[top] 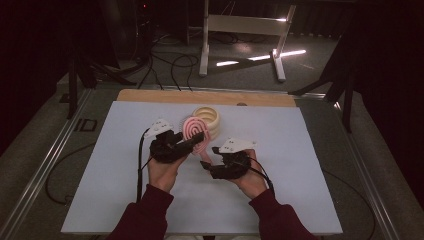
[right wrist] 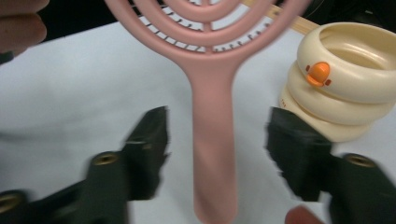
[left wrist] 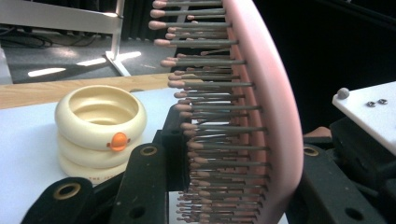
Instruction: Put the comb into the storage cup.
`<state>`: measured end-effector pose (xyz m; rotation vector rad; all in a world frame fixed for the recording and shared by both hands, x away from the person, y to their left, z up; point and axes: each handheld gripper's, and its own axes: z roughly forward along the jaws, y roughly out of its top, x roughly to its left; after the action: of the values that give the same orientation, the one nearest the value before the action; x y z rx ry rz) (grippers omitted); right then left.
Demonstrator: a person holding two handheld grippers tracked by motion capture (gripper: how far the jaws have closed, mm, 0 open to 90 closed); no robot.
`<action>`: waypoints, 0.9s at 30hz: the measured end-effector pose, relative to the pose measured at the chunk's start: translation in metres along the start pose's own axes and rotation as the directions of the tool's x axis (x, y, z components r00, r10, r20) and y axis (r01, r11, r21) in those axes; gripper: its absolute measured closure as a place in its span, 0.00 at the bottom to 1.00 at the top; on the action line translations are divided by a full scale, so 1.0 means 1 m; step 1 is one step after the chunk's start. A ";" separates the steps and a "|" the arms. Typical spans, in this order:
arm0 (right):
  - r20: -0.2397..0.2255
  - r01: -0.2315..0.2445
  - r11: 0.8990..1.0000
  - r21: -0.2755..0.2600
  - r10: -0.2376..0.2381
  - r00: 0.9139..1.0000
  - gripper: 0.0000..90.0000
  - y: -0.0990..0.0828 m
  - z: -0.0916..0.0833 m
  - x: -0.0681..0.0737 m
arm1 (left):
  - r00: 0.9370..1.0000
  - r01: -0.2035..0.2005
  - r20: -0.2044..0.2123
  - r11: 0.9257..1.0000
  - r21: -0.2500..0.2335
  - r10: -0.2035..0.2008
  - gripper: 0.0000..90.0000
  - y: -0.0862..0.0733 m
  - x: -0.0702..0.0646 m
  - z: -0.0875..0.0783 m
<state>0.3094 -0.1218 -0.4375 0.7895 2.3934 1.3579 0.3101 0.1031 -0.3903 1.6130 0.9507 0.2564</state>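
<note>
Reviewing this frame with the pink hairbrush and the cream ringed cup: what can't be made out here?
- Hairbrush: head top cut off by the right gripper view's upper edge; handle end partly hidden behind the right gripper in the high view.
- Right gripper's jaw tips: motion-blurred in its own view.
- Cream cup: small base lettering unreadable, partly hidden by the left gripper, whose pad contact the bristles hide.

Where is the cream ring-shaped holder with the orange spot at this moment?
The cream ring-shaped holder stands on the white table sheet in the high view, near its far edge, just behind and right of the pink plastic hairbrush.
</note>
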 end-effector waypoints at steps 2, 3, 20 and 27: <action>0.012 -0.008 1.000 -0.011 0.008 1.000 0.28 0.000 -0.002 0.000 | 1.000 0.000 0.000 1.000 0.000 0.000 0.72 0.000 0.000 0.000; 0.012 -0.008 1.000 -0.011 0.008 1.000 0.17 0.000 -0.002 0.000 | 1.000 0.000 -0.006 1.000 0.001 0.000 0.72 0.000 0.001 -0.001; 0.116 -0.034 0.996 -0.085 0.043 0.992 0.09 -0.023 -0.033 -0.015 | 1.000 -0.006 -0.019 1.000 -0.003 0.006 0.72 0.007 0.004 -0.005; 0.159 -0.050 0.991 -0.123 0.070 0.985 0.09 -0.036 -0.050 -0.025 | 1.000 -0.013 -0.028 1.000 -0.005 0.013 0.72 0.013 0.006 -0.006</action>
<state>0.2933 -0.1863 -0.4431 0.9095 2.1590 1.3868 0.3159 0.1118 -0.3790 1.6154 0.9604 0.2909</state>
